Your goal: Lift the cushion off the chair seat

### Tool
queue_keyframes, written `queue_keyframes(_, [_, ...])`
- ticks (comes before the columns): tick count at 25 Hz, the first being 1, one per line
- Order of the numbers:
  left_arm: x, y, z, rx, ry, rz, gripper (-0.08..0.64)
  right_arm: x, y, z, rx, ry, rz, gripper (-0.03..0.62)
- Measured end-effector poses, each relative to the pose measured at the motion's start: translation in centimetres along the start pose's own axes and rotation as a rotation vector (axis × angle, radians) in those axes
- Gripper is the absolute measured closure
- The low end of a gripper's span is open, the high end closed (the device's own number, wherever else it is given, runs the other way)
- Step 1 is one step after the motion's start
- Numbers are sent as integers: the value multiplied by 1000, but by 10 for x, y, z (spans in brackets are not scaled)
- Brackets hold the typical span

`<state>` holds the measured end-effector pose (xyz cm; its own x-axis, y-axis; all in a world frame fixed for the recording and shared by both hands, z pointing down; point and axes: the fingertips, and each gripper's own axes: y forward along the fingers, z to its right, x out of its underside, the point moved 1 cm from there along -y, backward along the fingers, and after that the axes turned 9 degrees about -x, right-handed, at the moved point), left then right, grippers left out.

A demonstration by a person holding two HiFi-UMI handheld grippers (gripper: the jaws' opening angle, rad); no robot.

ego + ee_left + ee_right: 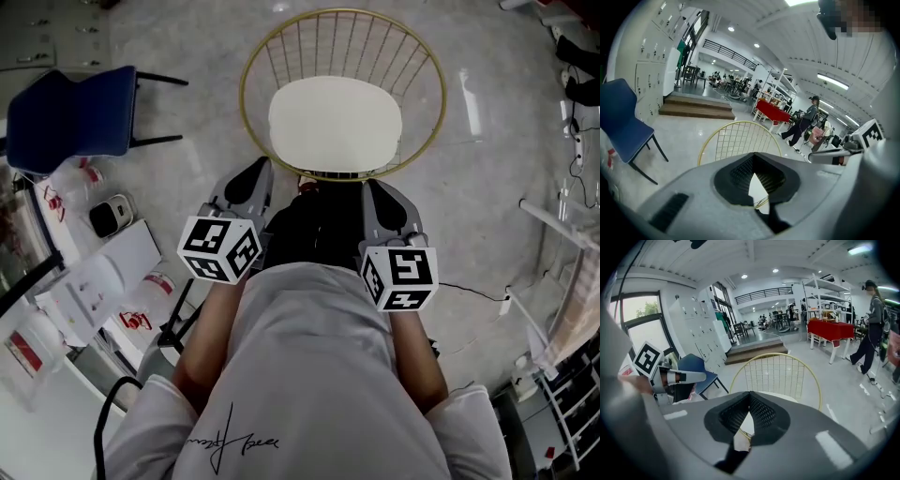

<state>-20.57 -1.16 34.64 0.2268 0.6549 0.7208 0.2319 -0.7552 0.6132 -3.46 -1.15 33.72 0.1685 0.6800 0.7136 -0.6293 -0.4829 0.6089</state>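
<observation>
- Opening jaws comes first: left gripper and right gripper hold theirs pressed together, empty.
- The white rounded cushion lies on the gold wire chair seat ahead; pinch its front edge.

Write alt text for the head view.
A white cushion lies on the seat of a round gold wire chair, seen from above. The left gripper and right gripper, both shut and empty, point toward its near edge; a blue chair stands at upper left.
</observation>
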Motion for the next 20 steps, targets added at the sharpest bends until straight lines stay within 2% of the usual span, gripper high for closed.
queue_keyframes(5, [17,12,-6,19,6,-56,557,17,5,9,16,25,-30,586])
queue_keyframes(12, [28,29,-16,19,14,-79,557,35,18,27,40,23,-65,586])
queue_keyframes(20, [38,60,-51,-39,19,-96,557,45,37,43,37,57,-63,586])
